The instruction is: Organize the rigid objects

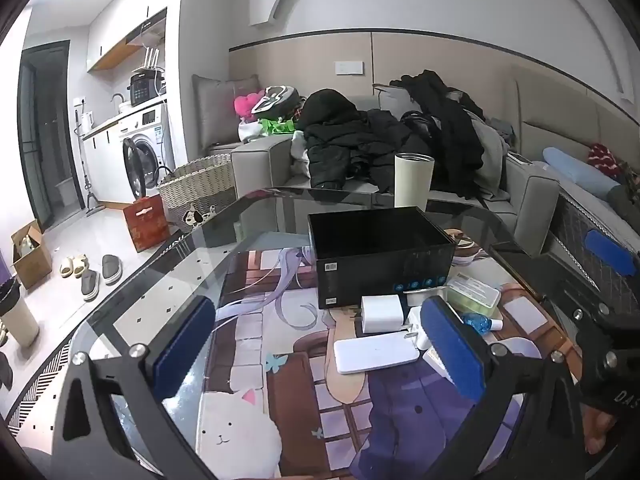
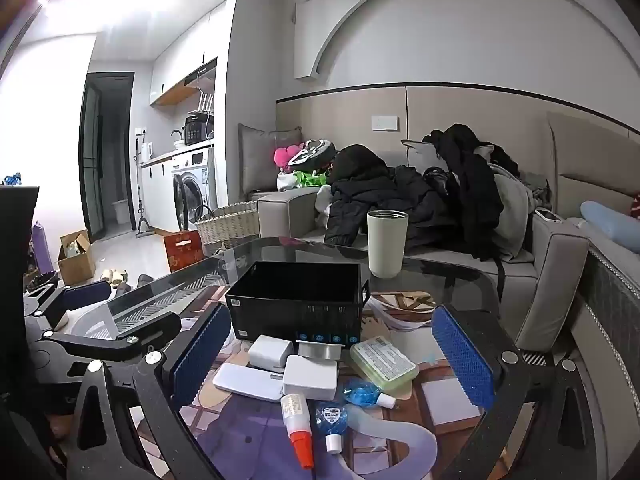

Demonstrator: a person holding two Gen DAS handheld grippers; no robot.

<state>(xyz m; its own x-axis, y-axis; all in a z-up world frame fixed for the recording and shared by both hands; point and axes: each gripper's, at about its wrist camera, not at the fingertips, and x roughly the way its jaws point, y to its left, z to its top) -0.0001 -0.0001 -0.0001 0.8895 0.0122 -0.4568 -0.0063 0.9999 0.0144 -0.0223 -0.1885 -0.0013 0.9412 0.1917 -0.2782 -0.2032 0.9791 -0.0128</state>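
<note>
Now Both Claws Wide Open, Holding Nothing

Both the left gripper (image 1: pixel 316 344) and right gripper (image 2: pixel 332 360) are spread wide over the glass table (image 2: pixel 440 276), touching nothing. The black box (image 2: pixel 298 300) sits mid-table, open side up, long side across. Just in front lie chargers, a flat power bank (image 2: pixel 248 382) and a glue tube (image 2: pixel 298 428) with its orange tip toward the near edge.

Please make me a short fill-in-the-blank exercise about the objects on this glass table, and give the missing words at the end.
1. The black rectangular plastic bin on the glass table holds ____.
2. The small white glue bottle lying near the camera has an ____ cap.
3. The tall cream tumbler stands ____, behind the bin.
4. The left gripper and the right gripper are both ____.

Missing words: nothing; orange; upright; open
</note>
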